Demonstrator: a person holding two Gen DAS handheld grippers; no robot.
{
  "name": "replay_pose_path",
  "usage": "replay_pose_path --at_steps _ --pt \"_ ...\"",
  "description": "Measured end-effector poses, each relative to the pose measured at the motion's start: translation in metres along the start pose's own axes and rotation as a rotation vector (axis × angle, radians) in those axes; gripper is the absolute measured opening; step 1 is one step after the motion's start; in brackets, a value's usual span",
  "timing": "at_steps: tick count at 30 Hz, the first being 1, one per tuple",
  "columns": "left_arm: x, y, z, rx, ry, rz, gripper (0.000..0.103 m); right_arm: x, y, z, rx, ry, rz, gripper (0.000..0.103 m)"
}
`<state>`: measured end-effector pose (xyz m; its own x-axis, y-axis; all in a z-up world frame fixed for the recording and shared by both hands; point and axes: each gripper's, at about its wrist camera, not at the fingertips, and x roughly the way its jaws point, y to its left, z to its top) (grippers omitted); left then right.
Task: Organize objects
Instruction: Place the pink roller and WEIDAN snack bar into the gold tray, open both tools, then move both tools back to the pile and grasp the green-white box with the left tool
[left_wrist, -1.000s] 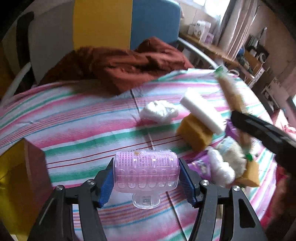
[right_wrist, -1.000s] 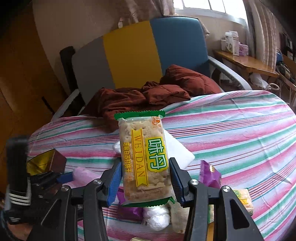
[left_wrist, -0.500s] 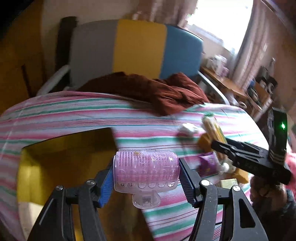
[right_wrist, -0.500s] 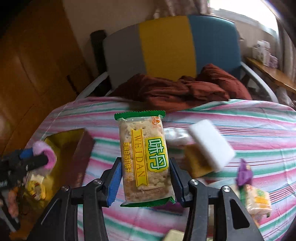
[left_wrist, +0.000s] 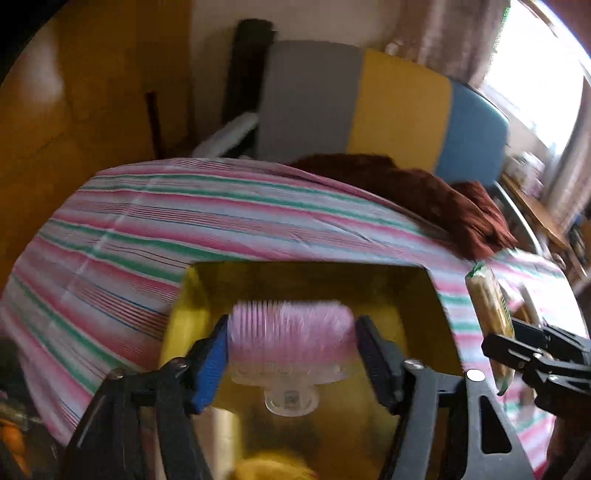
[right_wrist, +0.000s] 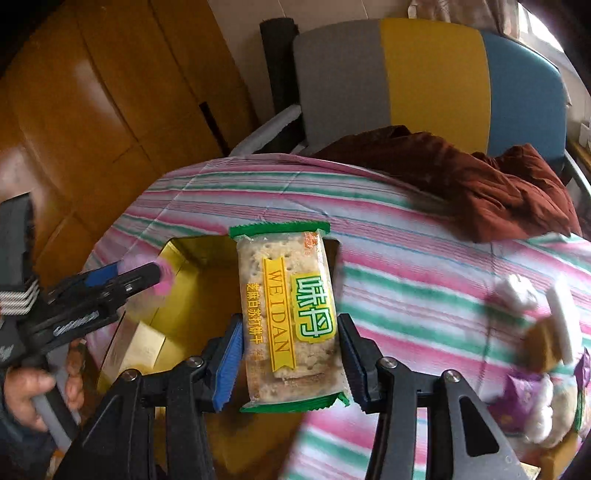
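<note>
The pink hair roller (left_wrist: 291, 341) is poised over the open gold box (left_wrist: 436, 306), the left gripper (left_wrist: 291, 347) opening with it between the jaws. The cracker packet (right_wrist: 290, 321), clamped by the right gripper (right_wrist: 291, 354), should be released once centred over the box.

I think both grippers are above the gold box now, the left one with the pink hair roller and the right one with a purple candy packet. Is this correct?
Not quite. The right gripper holds a green-edged cracker packet, not a purple candy packet; the right wrist view shows it. The rest stands: both are above the gold box, the left gripper with the pink hair roller, its jaws opening.
</note>
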<state>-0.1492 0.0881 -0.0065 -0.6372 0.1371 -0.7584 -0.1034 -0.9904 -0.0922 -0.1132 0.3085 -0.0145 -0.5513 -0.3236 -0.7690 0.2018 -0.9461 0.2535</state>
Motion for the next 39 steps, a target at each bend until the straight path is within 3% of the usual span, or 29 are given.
replay_pose_path --at_steps 2,5,8,12,17,24,39 --pt "-0.001 0.014 0.002 -0.030 -0.010 0.028 0.089 0.011 0.009 0.008 -0.003 -0.006 -0.028 0.056" --pt "-0.012 0.031 -0.002 -0.058 -0.035 0.014 0.089 0.018 0.016 0.008 -0.002 0.005 -0.049 0.057" --pt "-0.026 0.043 -0.014 -0.066 -0.052 0.011 0.097 0.015 0.020 -0.002 -0.007 0.020 -0.054 0.057" --pt "-0.045 0.043 -0.029 -0.072 -0.096 0.041 0.098 0.007 0.024 -0.024 -0.009 0.036 -0.070 0.063" --pt "-0.064 0.037 -0.051 -0.081 -0.120 0.039 0.099 -0.008 0.033 -0.043 -0.028 0.011 -0.101 0.066" --pt "-0.090 0.018 -0.069 -0.011 -0.178 0.052 0.103 -0.027 0.049 -0.063 -0.057 -0.049 -0.130 0.069" --pt "-0.102 -0.005 -0.086 0.029 -0.168 -0.002 0.103 -0.053 0.043 -0.085 -0.037 -0.099 -0.188 0.069"
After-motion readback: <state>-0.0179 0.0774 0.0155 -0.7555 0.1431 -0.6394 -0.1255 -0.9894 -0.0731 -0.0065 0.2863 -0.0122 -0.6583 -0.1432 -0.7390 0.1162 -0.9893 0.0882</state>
